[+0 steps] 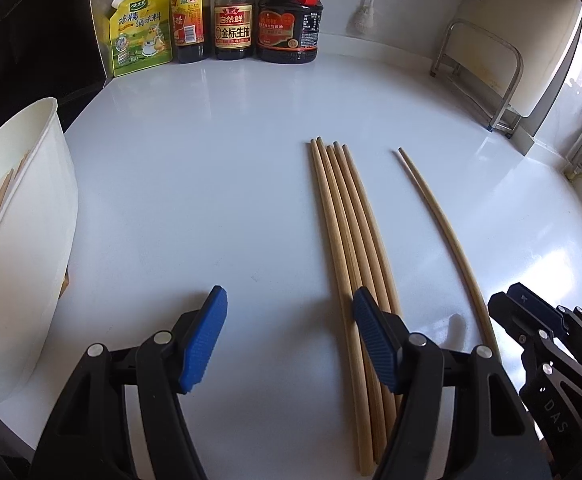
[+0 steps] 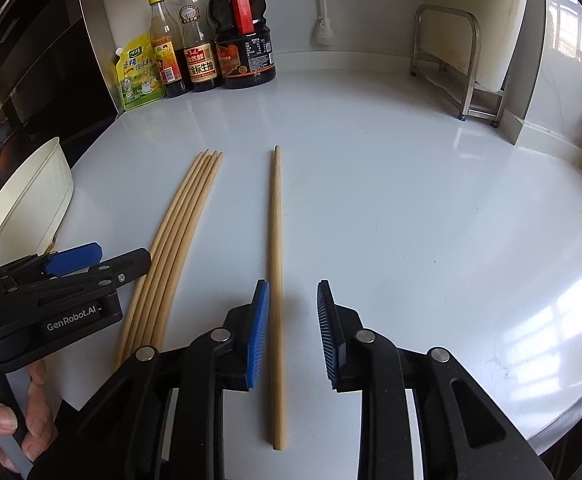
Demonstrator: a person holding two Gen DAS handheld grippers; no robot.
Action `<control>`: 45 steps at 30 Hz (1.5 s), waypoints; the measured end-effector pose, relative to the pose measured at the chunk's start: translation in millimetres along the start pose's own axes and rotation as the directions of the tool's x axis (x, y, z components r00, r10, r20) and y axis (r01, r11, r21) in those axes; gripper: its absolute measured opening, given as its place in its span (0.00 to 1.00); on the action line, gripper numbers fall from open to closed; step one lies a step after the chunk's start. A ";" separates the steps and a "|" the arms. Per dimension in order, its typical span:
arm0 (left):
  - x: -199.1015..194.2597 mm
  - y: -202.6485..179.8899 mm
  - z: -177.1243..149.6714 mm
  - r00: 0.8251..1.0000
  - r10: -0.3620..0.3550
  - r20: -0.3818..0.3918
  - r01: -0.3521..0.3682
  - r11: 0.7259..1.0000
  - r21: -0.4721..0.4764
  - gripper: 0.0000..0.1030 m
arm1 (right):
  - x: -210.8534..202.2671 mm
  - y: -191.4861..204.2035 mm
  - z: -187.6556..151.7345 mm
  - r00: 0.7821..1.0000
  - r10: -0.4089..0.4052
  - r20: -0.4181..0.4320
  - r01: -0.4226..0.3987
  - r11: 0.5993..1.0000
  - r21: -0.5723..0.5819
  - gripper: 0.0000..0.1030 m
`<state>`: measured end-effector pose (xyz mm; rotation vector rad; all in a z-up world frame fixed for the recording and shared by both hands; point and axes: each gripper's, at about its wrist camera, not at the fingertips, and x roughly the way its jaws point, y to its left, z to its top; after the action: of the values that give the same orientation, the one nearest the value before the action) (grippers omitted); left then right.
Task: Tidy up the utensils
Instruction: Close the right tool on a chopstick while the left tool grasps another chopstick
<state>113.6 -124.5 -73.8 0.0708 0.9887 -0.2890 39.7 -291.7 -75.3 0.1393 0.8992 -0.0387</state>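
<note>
A bundle of several wooden chopsticks [image 1: 347, 240] lies lengthwise on the white counter [image 1: 211, 200]. My left gripper [image 1: 291, 340] hovers open, and its right pad sits over the bundle's near part. A single chopstick [image 2: 277, 240] lies apart to the right, also visible as the single chopstick [image 1: 443, 232] in the left wrist view. My right gripper [image 2: 294, 332] is open around it; the stick rests on the counter beside the left pad, clear of the right one. A white container [image 1: 23, 240] at the far left holds more chopsticks. The bundle [image 2: 179, 232] and left gripper [image 2: 111, 260] appear left of the right gripper [image 1: 511, 304].
A yellow-green seasoning pouch [image 1: 139, 28] and three sauce bottles [image 1: 235, 12] line the back wall. A metal rack [image 2: 451, 60] stands at the back right. A dark appliance [image 2: 43, 60] borders the counter on the left. A person's hand [image 2: 7, 420] holds the left gripper.
</note>
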 end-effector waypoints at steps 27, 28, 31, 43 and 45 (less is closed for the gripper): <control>8.2 0.3 7.9 0.998 0.061 -0.007 -0.061 0.998 0.034 0.64 | 19.4 12.6 3.7 0.998 -0.057 -0.031 0.055 0.996 -0.065 0.30; 8.0 0.1 8.1 0.998 0.061 -0.006 -0.061 0.997 0.036 0.63 | 19.7 13.0 3.9 0.998 -0.060 -0.029 0.058 0.996 -0.069 0.30; 7.0 -1.8 9.1 0.998 0.056 -0.006 -0.056 0.997 0.044 0.53 | 20.8 12.8 5.2 0.998 -0.058 -0.025 0.057 0.996 -0.068 0.30; 0.0 -0.3 3.8 0.999 0.015 -0.039 -0.013 0.998 0.055 0.07 | 19.8 9.9 7.9 0.999 -0.012 -0.031 0.011 0.999 -0.052 0.06; -1.3 2.3 2.4 0.999 0.008 -0.048 -0.006 0.999 0.049 0.07 | 18.2 6.7 8.2 1.000 -0.006 -0.031 0.005 0.999 -0.034 0.06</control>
<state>115.5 -122.4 -71.6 0.1262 1.0289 -0.3063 58.1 -285.7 -83.8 0.1064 0.9308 -0.0270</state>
